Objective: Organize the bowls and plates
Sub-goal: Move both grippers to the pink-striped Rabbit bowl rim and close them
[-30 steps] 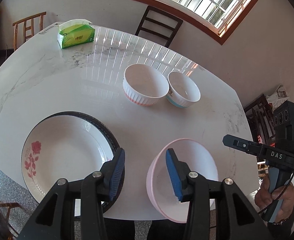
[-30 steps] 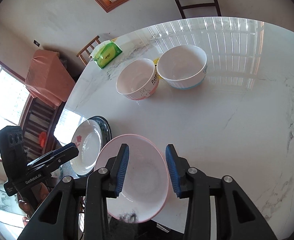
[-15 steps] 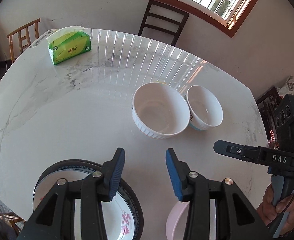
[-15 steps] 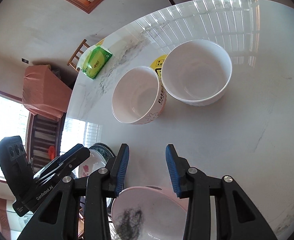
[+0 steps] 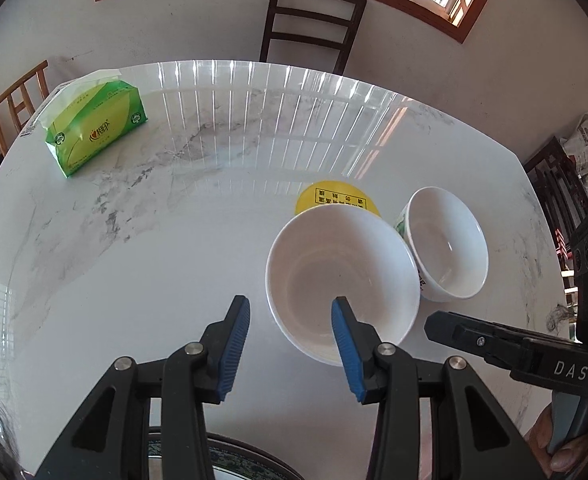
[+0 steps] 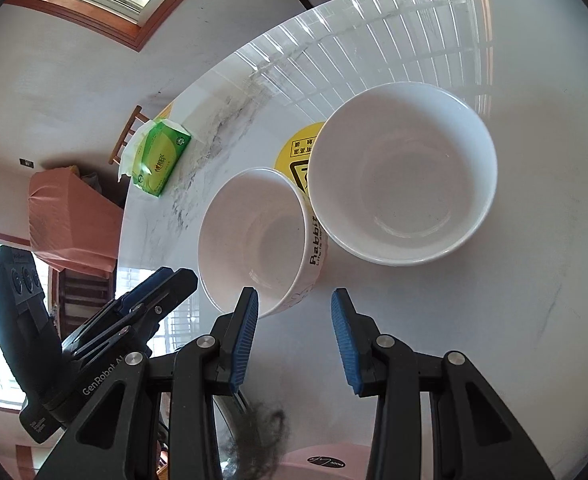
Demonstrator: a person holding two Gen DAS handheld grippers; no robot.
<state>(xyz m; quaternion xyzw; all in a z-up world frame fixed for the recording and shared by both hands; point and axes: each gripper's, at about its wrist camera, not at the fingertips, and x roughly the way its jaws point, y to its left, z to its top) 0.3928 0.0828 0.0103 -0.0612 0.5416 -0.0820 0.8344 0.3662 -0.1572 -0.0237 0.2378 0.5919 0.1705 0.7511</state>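
A: What do the bowls look like?

B: There are two white glazed ones on the marble table. The large bowl is round and wide, smooth and glossy inside. The small bowl stands just beside it, taller for its width, with the word "Rabbit" printed down its outer wall in the right wrist view.

A: Anything in them?

B: Both look empty. A faint ring shows at the bottom of each, though I cannot tell whether it is a mark or just the glaze's curve.

A: And the claws?

B: The left gripper has its blue ribbed pads spread with nothing between them, and its right fingertip shows over the large bowl's near rim. The right gripper is likewise parted and empty, above bare table just in front of the small bowl.

A: What else is there?

B: A round yellow sticker lies flat behind the bowls, partly hidden by them. A green tissue pack, soft and crinkled, sits well apart at the far left. A pink plate edges the bottom of the right wrist view, and a dark patterned plate rim peeks under the left gripper.
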